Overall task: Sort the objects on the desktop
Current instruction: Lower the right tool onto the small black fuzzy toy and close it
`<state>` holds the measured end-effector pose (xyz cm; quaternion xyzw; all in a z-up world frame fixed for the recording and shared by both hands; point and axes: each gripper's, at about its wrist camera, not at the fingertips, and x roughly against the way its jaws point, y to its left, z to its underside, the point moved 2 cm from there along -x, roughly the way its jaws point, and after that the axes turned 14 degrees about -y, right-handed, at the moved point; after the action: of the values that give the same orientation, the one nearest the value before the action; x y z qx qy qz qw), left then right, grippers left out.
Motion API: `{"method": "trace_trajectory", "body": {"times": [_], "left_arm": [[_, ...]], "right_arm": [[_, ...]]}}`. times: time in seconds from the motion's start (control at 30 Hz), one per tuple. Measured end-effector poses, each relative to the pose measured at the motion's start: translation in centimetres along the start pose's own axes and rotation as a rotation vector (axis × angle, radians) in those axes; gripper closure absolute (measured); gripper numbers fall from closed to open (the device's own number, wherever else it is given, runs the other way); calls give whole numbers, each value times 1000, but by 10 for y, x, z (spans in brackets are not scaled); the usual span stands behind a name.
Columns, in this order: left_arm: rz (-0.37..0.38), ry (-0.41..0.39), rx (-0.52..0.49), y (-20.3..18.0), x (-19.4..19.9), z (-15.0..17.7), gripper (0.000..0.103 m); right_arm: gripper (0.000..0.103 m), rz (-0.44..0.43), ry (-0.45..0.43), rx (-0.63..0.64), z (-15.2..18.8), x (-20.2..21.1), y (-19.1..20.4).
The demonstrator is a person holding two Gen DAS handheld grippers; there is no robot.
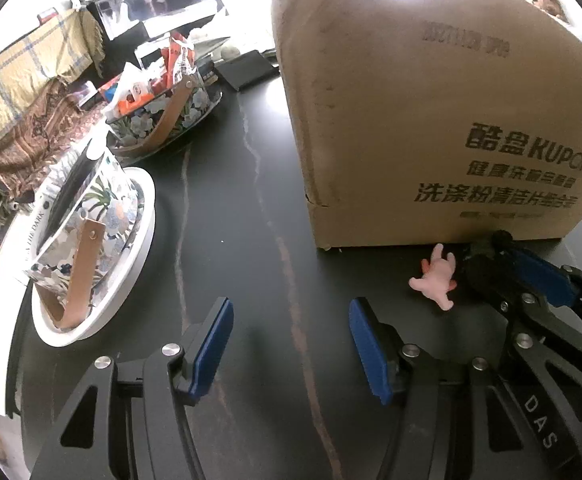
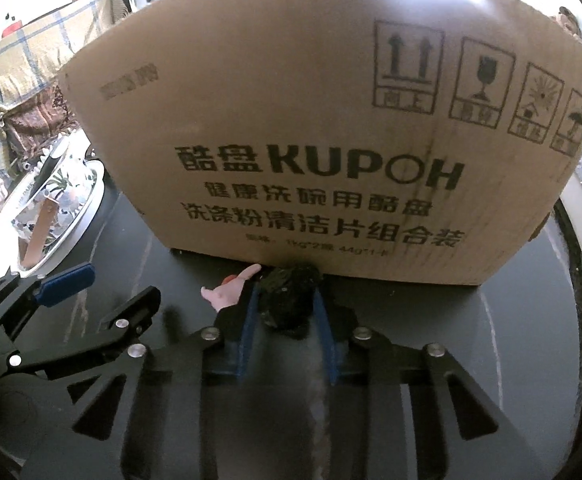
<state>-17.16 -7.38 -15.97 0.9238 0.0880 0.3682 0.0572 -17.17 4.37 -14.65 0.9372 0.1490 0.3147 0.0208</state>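
A small pink toy figure (image 1: 437, 276) lies on the dark table just in front of a large cardboard box (image 1: 431, 120). My right gripper (image 2: 287, 292) is right beside the pink toy figure (image 2: 229, 294), at the foot of the cardboard box (image 2: 311, 140). Its blue pads press on a crumpled black lump (image 2: 291, 304). In the left wrist view the right gripper (image 1: 487, 256) comes in from the right edge. My left gripper (image 1: 291, 308) stands open over bare tabletop, to the left of the toy, with nothing between its pads.
A white round tray (image 1: 139, 264) at the left holds a floral bag (image 1: 103, 204) with a tan strap. Behind it stands a floral basket (image 1: 163, 120) full of packets. A flat black case (image 1: 247, 70) lies at the back. A white book (image 1: 11, 264) sits at the table's left edge.
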Motion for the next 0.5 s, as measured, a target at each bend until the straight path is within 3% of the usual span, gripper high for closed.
{"method": "trace_trajectory", "body": {"times": [0.5], "left_arm": [[26, -10, 15, -3, 3, -3, 47]], "right_arm": [[84, -6, -15, -5, -2, 4, 9]]}}
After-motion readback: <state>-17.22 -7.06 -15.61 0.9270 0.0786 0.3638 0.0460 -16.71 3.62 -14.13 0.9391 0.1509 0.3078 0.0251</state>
